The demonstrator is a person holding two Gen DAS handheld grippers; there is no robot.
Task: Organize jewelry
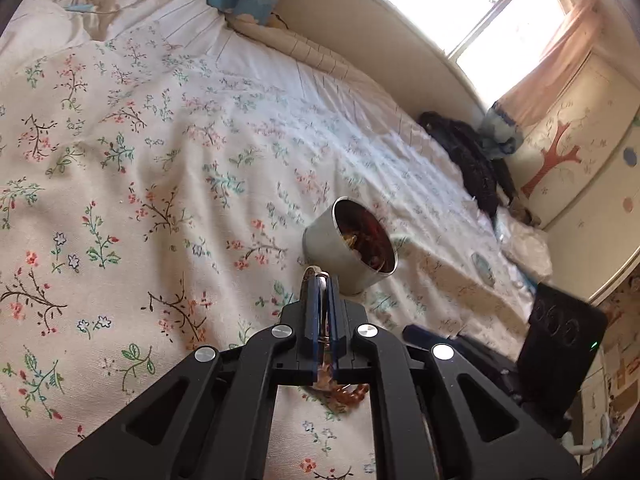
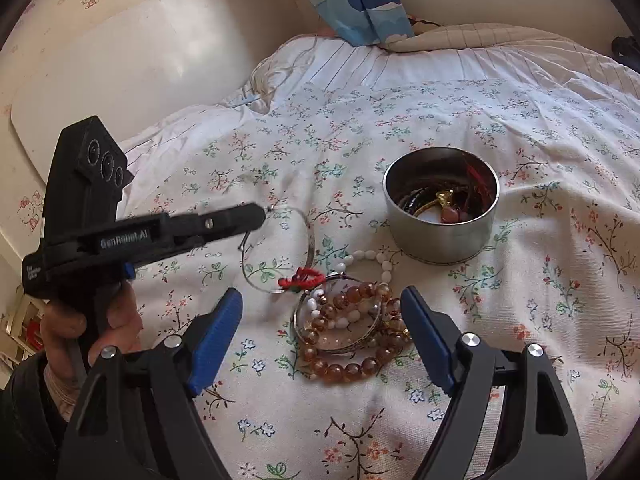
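left claw (image 2: 262, 212): jaws closed on a thin wire bangle (image 2: 308, 240), pinched at its rim; the hoop hangs from the tip and its lower arc appears to rest on the bed (image 2: 520, 320). in the left wrist view the blue pads are pressed together with a sliver of metal between them, though the fisheye makes the exact contact hard to confirm.

right claw (image 2: 322, 312): jaws wide apart, holding nothing, poised over the heap of amber bead bracelets (image 2: 344, 368).

task items: the metal tin (image 2: 440, 236) stands upright on the floral cover just beyond the heap and already holds several pieces. a white bead strand (image 2: 372, 258) lies between tin and heap; a red cord knot (image 2: 300, 280) sits against the wire bangle's lower edge.

risks noted:
- the grip on the bangle is narrow and on bare wire; a quick swing toward the tin could twist it out of the pads.
- the red cord may be snagged on the hoop and drag neighbouring pieces along.
- the bracelets in the heap overlap; closing on one may lift several, then shed them short of the tin.
- the tin rests on soft bedding; a knock on its rim could tip it.
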